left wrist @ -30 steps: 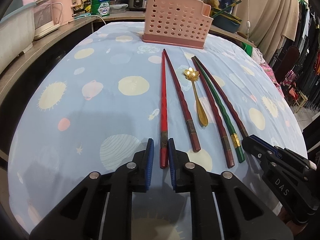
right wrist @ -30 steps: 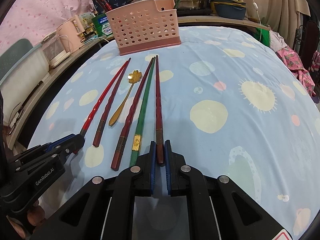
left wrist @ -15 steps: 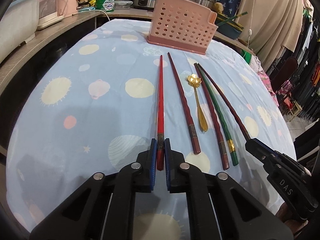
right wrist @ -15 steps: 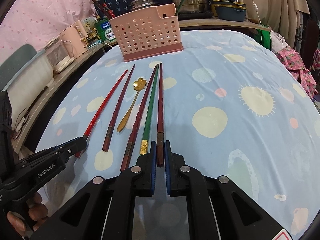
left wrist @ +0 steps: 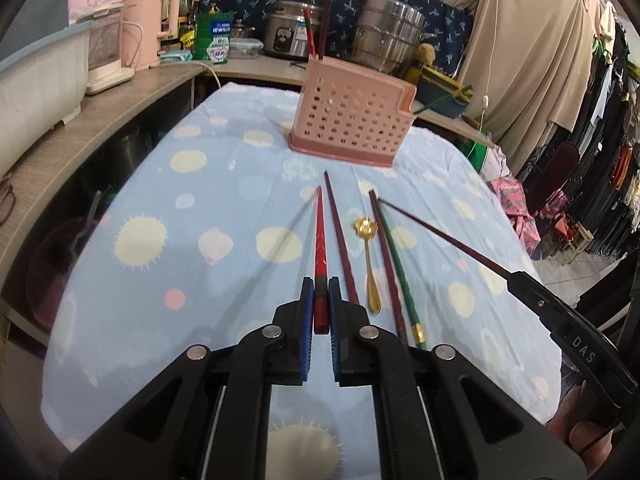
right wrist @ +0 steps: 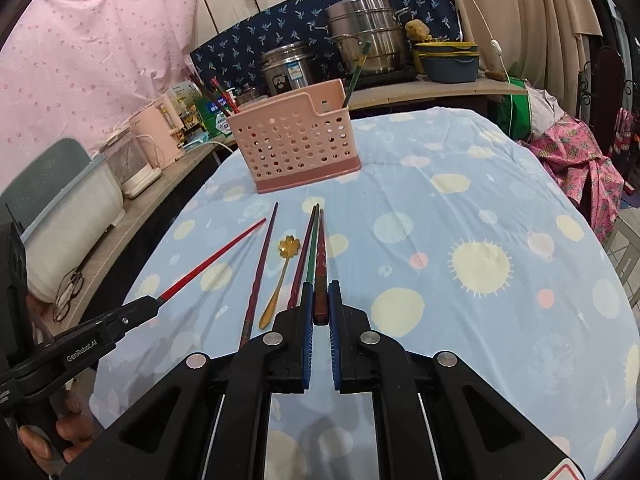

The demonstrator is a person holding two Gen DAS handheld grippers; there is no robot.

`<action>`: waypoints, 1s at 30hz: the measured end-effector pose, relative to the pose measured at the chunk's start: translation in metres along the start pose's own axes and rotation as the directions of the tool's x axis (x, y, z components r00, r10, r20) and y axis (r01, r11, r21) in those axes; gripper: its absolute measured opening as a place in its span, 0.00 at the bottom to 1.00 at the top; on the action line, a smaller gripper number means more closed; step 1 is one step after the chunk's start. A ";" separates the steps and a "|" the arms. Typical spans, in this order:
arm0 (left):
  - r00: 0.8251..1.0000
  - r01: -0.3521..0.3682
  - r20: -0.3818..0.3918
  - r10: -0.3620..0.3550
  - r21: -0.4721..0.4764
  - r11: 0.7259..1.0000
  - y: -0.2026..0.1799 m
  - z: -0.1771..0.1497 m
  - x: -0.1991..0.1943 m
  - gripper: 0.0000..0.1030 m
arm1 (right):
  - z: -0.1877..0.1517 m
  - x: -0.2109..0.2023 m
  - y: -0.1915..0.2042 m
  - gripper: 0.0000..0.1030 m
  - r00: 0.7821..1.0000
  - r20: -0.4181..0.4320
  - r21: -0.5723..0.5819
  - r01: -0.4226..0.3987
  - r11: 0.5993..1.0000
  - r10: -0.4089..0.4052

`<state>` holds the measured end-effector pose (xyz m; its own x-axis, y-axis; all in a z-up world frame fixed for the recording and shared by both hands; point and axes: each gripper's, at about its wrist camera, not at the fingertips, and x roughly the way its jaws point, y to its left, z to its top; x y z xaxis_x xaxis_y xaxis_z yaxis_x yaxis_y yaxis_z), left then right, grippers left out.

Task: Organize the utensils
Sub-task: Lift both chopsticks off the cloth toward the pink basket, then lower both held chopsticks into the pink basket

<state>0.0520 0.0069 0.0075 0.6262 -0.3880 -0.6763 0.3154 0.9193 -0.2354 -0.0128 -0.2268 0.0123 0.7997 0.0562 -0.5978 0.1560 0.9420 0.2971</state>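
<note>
Five chopsticks (left wrist: 346, 236) show at mid-frame, plus one spoon (left wrist: 370, 264). One basket (left wrist: 350, 120) and two grippers (left wrist: 321, 300) complete it.

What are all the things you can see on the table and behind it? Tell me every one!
Red chopstick: one, bright red, lifted off the cloth in the left claw.
Dark brown chopstick: one, lifted in the right claw.
Chopsticks on cloth: three, two dark red, one green, lying side by side.
Spoon: one, gold, flower-shaped bowl, between the dark red chopsticks.
Utensil basket: one, pink, holed, far end of table, with chopsticks already standing in it.
Tablecloth: one, light blue with suns and planets.
Steel pots: two, on the back counter.
Kettle: one, pink, left counter.
Left claw: shut on the red chopstick.
Right claw: shut on the brown chopstick.
</note>
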 end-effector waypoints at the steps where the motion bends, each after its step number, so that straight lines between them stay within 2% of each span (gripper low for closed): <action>1: 1.000 0.000 0.013 0.000 0.000 1.000 0.000 0.005 -0.004 0.07 | 0.004 -0.003 -0.001 0.07 1.000 0.011 0.003 -0.003 1.000 0.003; 8: 0.995 -0.004 0.101 0.003 0.010 1.000 -0.002 0.046 -0.025 0.07 | 0.049 -0.024 -0.005 0.07 0.993 0.119 0.016 -0.012 1.000 0.010; 16: 0.977 -0.017 0.214 0.007 0.043 0.999 -0.013 0.106 -0.038 0.07 | 0.103 -0.030 -0.008 0.07 0.976 0.216 0.013 -0.019 1.000 0.016; 23: 0.963 -0.020 0.270 0.010 0.036 0.999 -0.018 0.157 -0.036 0.07 | 0.149 -0.026 -0.006 0.07 0.959 0.282 0.011 -0.039 0.999 0.035; 26: 0.955 -0.018 0.296 0.006 0.039 0.999 -0.022 0.179 -0.036 0.07 | 0.172 -0.022 -0.005 0.07 0.949 0.312 0.020 -0.053 0.998 0.044; 30: 0.930 -0.032 0.368 0.010 0.055 0.998 -0.034 0.212 -0.044 0.07 | 0.204 -0.018 -0.003 0.07 0.930 0.362 0.027 -0.078 0.997 0.063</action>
<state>0.1645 -0.0213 0.1933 0.8476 -0.3762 -0.3742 0.3341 0.9263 -0.1745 0.0901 -0.2983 0.1738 0.9635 -0.0078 -0.2678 0.1084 0.9254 0.3631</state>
